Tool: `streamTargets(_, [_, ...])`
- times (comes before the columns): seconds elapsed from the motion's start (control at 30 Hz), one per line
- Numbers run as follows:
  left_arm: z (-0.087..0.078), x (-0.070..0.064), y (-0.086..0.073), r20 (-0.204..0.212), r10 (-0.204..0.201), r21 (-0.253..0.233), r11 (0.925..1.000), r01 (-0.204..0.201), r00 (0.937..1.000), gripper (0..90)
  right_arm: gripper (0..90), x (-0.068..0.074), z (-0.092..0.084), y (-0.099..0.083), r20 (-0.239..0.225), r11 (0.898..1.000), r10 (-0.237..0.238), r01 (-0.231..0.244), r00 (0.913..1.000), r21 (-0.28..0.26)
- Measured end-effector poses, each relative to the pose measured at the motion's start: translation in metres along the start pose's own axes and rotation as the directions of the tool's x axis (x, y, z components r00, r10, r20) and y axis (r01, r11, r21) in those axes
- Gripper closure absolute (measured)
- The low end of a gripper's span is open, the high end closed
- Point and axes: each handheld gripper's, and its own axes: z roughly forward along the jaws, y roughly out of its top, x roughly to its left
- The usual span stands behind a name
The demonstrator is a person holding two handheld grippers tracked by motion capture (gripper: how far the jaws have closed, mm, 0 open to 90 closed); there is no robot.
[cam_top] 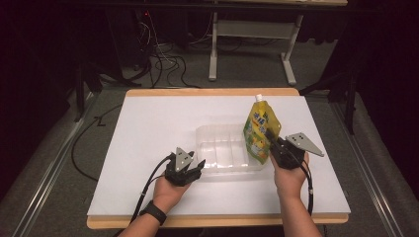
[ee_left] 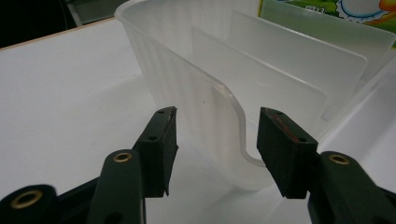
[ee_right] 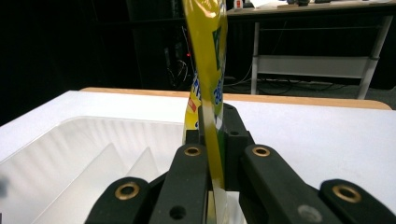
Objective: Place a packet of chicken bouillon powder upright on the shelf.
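A clear plastic container (cam_top: 217, 129) with upright dividers lies in the middle of the white table. My right gripper (cam_top: 271, 141) is shut on the lower part of a yellow spouted pouch (cam_top: 259, 126) and holds it upright over the container's right end. In the right gripper view the pouch (ee_right: 205, 46) rises between the jaws of the right gripper (ee_right: 215, 116), with the container (ee_right: 70, 140) below to the left. My left gripper (cam_top: 196, 165) is at the container's near left corner. In the left gripper view the left gripper (ee_left: 217, 121) stands open astride the container's wall (ee_left: 187, 79).
The white tabletop (cam_top: 158, 123) has free room to the left and behind the container, and a wooden edge (cam_top: 212, 92) at the back. Beyond it, on the floor, lie cables (cam_top: 163, 61) and the legs of another desk (cam_top: 213, 44).
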Motion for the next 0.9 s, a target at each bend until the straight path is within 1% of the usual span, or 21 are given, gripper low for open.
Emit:
streamTargets(0.07, [0.000, 0.000, 0.000, 0.000, 0.001, 0.000, 1.0000, -0.001, 1.0000, 48.0, 90.0, 0.001, -0.001, -0.001, -0.001, 1.000, -0.013, 0.013, 0.9999, 0.007])
streamTargets(0.1, [-0.001, 0.000, 0.000, -0.001, 0.000, 0.000, 1.0000, 0.000, 1.0000, 47.9, 90.0, 0.001, -0.001, -0.001, 0.001, 1.000, -0.011, 0.011, 0.9999, 0.010])
streamTargets(0.13, [-0.001, 0.000, 0.000, -0.003, 0.002, -0.001, 1.0000, -0.002, 1.0000, 47.7, 90.0, 0.002, -0.001, -0.002, -0.001, 1.000, -0.025, 0.025, 0.9997, 0.016])
streamTargets(0.23, [-0.002, 0.000, 0.000, -0.001, 0.001, -0.005, 1.0000, -0.001, 1.0000, 47.2, 90.0, 0.003, -0.002, -0.003, 0.001, 0.999, -0.032, 0.032, 0.9995, 0.025])
streamTargets(0.33, [-0.003, 0.000, 0.001, -0.002, 0.000, -0.008, 1.0000, 0.000, 1.0000, 46.1, 90.0, 0.004, -0.003, -0.008, 0.002, 0.998, -0.049, 0.049, 0.9988, 0.050])
streamTargets(0.43, [-0.003, 0.000, 0.001, -0.002, -0.001, -0.010, 0.9999, 0.001, 1.0000, 46.1, 90.0, 0.004, -0.003, -0.011, 0.001, 0.996, -0.055, 0.055, 0.9985, 0.066])
streamTargets(0.47, [-0.003, 0.000, 0.001, -0.002, -0.002, -0.011, 0.9999, 0.002, 1.0000, 46.1, 90.0, 0.004, -0.003, -0.015, 0.001, 0.995, -0.061, 0.061, 0.9981, 0.076])
streamTargets(0.6, [-0.003, 0.000, 0.001, -0.002, -0.001, -0.010, 0.9999, 0.001, 1.0000, 46.1, 90.0, 0.002, -0.005, -0.019, -0.003, 0.995, -0.067, 0.067, 0.9978, 0.081])
streamTargets(0.8, [-0.003, -0.001, 0.001, -0.001, -0.001, -0.009, 1.0000, 0.001, 1.0000, 45.8, 89.6, 0.003, -0.005, -0.020, -0.004, 0.994, -0.068, 0.068, 0.9977, 0.081])
streamTargets(0.9, [-0.004, 0.001, 0.001, 0.001, -0.009, -0.011, 0.9999, 0.009, 1.0000, 45.4, 88.1, 0.002, -0.005, -0.019, -0.006, 0.994, -0.062, 0.063, 0.9980, 0.085])
